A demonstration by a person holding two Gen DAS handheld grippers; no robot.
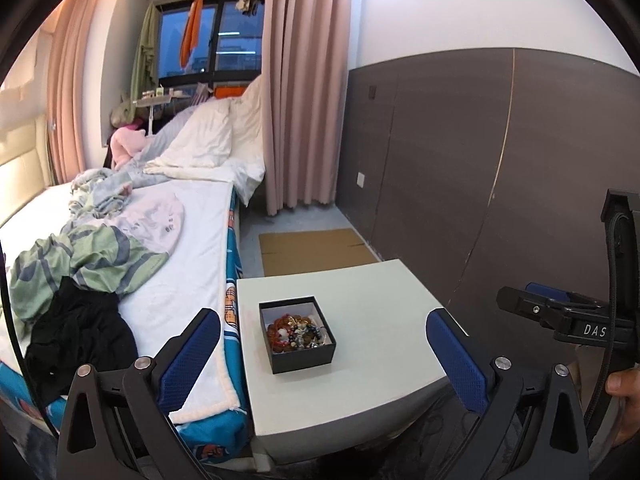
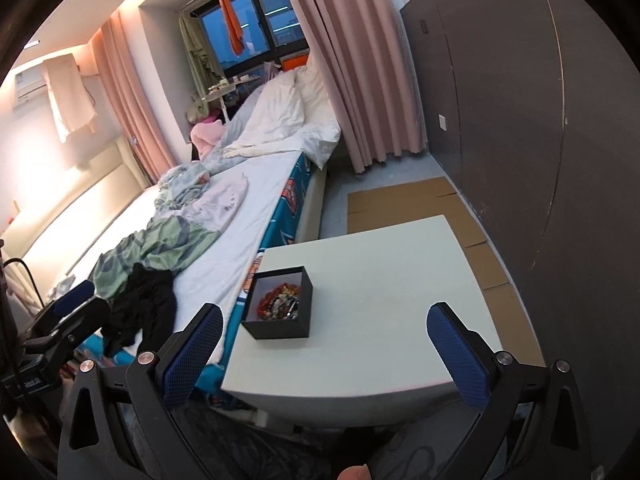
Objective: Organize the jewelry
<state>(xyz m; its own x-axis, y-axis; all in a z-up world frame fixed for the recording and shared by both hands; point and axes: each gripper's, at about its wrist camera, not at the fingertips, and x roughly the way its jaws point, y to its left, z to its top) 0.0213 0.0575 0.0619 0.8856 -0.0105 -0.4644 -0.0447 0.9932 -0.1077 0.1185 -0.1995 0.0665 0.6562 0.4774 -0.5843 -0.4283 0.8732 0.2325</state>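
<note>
Jewelry [image 1: 298, 332], a tangled heap of red, amber and dark beaded bracelets, lay inside a small square black cardboard box [image 1: 304, 356] with a white lining. The box stood lidless on a pale, square-topped bedside table [image 1: 380, 320], toward the edge nearest the white-sheeted bed [image 1: 192, 240].

The left gripper [image 1: 324, 344] hung above the table's near edge with its blue-padded fingers spread wide and nothing between them. The right gripper [image 2: 324, 340] was likewise wide apart and empty, poised above the bare tabletop to the right of the box [image 2: 280, 300].

Judging by the untouched heap, the sorting had not begun; this looked like the approach. The next move would likely call for one gripper to steady the light box while the other reached down into it and pinched a single strand, since the tangled beads could lift together.
</note>
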